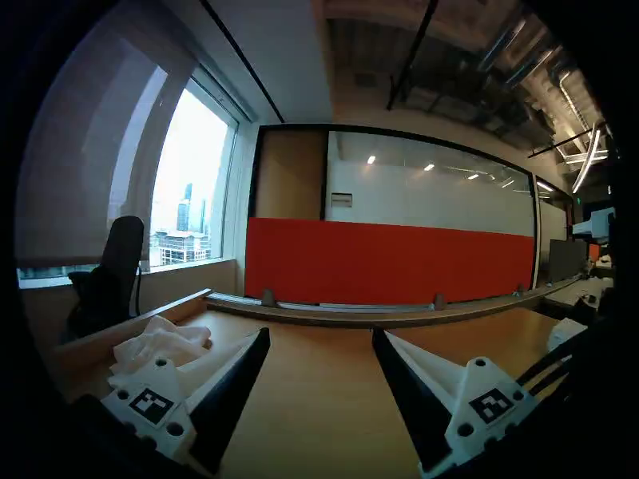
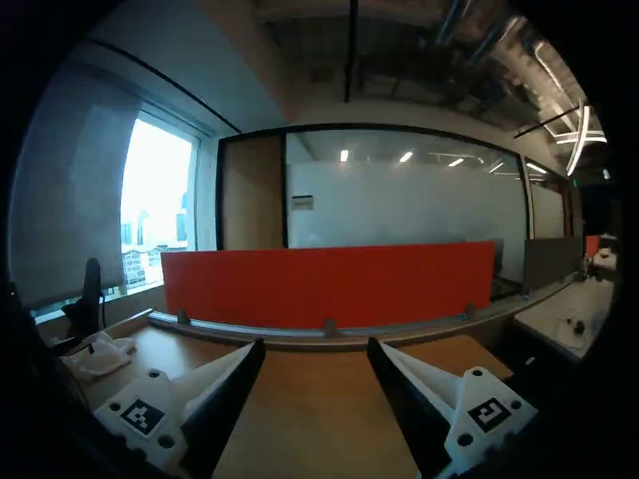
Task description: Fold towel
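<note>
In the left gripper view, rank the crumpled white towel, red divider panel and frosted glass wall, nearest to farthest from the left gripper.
1. Crumpled white towel, on the desk, left of the left gripper.
2. Red divider panel, ahead at the desk's far edge.
3. Frosted glass wall, behind the panel.

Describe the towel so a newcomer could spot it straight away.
Start at the bright window on the left of the left gripper view. Below it, the wooden desk ends at a raised edge beside a black office chair. The towel lies in that left corner: soft, white and rumpled, unlike the flat brown wood and black chair.
</note>
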Action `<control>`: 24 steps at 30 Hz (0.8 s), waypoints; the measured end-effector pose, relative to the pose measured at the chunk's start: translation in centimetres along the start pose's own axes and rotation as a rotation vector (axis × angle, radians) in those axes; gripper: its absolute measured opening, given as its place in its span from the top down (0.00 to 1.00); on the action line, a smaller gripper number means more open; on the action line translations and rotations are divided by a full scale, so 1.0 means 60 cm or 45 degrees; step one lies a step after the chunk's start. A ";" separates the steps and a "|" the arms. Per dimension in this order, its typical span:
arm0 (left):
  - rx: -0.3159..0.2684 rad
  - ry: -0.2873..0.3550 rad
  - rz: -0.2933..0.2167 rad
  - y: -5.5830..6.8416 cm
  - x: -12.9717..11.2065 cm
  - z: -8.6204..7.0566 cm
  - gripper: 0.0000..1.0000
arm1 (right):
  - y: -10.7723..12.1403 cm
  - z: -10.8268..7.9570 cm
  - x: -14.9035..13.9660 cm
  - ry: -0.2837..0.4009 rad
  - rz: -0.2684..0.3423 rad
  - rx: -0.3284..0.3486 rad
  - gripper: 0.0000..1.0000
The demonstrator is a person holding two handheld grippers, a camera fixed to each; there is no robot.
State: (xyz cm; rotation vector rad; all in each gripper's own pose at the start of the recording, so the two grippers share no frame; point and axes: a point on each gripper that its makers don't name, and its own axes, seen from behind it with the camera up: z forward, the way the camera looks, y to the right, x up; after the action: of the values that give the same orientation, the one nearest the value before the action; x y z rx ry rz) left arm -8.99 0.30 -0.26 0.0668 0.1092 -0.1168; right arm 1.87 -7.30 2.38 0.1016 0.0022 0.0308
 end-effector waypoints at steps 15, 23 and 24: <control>0.010 0.012 0.023 -0.014 -0.073 0.014 0.05 | -0.026 0.016 -0.046 -0.007 -0.035 0.010 0.01; 0.022 0.015 0.024 -0.017 -0.096 0.012 0.05 | -0.035 0.021 -0.058 -0.006 -0.062 0.011 0.01; 0.022 0.016 0.026 -0.017 -0.098 0.011 0.05 | -0.036 0.021 -0.060 -0.006 -0.063 0.012 0.01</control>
State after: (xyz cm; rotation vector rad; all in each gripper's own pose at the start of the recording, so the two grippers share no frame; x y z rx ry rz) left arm -14.85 -0.09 1.01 0.0858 0.1201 -0.0972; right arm -1.67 -9.70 3.41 0.1108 -0.0001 -0.0186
